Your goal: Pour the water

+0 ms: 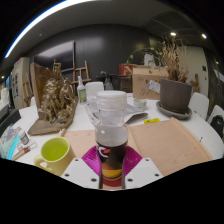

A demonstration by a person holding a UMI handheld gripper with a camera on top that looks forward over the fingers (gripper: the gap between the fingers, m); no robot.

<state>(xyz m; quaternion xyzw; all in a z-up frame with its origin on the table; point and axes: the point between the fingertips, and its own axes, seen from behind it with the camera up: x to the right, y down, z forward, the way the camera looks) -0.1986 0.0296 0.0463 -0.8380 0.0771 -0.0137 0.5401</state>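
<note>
A clear plastic bottle (111, 125) with a white cap and a red, black and yellow label stands upright between my fingers. My gripper (111, 172) is shut on the bottle, with both magenta pads (93, 160) pressed against its lower body. A yellow-green cup (55, 152) sits on the white table (190, 125) just ahead and to the left of my left finger. A tan mat (170, 145) lies under and to the right of the bottle.
A golden figurine (55, 98) on a wooden board stands at the far left. A dark planter (175, 95) with dry twigs is at the back right. White containers (92, 92) stand behind the bottle. A cardboard box (148, 80) sits further back.
</note>
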